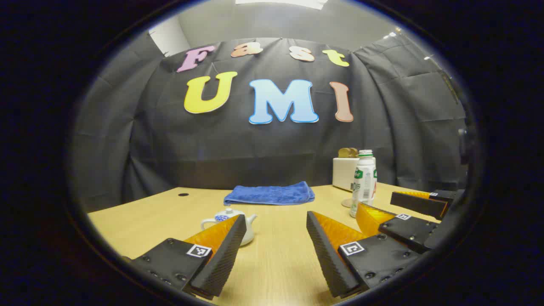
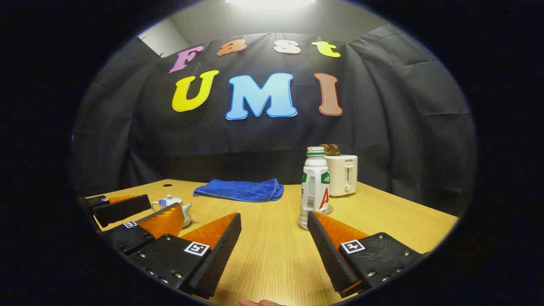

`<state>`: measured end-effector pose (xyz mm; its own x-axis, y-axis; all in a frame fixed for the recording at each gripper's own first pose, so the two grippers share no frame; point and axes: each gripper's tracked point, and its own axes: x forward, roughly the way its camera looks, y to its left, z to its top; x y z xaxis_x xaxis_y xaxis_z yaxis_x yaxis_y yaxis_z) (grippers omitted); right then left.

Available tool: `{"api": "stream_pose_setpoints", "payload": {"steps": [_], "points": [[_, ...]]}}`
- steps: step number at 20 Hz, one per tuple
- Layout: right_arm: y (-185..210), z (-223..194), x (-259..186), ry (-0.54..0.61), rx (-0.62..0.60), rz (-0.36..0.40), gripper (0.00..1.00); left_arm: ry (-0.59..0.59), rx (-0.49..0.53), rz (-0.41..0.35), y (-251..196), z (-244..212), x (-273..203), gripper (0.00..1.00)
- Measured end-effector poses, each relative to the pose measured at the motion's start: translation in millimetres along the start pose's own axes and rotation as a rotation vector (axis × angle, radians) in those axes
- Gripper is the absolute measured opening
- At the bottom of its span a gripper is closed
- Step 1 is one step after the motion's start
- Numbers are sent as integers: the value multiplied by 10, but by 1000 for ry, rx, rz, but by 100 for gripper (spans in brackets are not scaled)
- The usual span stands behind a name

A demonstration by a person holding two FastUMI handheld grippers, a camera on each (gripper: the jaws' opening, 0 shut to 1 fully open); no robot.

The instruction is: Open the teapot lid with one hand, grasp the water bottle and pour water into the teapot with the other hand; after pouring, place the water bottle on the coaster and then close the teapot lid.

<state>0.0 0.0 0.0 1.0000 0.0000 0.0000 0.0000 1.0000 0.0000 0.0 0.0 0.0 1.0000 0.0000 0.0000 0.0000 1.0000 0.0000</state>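
Left gripper view: our left gripper is spread wide, nothing between the fingers. Teapot sits just past the left fingertip, lower-left of centre, lid on, spout pointing frame-right, handle frame-left. Lid knob is up and slightly left of the gap, so we judge this hand nearer for the lid.

Right gripper view: right gripper also spread and empty. Water bottle stands upright just beyond the right fingertip, long axis vertical, uncapped as far as we can tell. What looks like the coaster peeks out at its base. Blue towel and toaster behind.
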Motion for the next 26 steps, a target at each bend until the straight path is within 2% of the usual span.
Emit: {"api": "stream_pose_setpoints", "payload": {"steps": [4,9,12,15,22,26], "points": [[28,-4,-6,0,0,23,97,3,0,7,-20,-9,13,100],[10,-6,-5,1,0,14,97,2,1,10,-17,-15,16,100],[43,-7,-8,1,2,33,97,3,-1,-47,-122,-19,63,100],[85,-7,-12,1,-6,57,97,3,-2,-53,-59,-24,100,100],[108,1,-12,0,-8,80,97,8,-2,35,530,-63,447,100],[108,-2,-10,0,-8,80,97,25,-11,13,655,-106,772,99]]}}
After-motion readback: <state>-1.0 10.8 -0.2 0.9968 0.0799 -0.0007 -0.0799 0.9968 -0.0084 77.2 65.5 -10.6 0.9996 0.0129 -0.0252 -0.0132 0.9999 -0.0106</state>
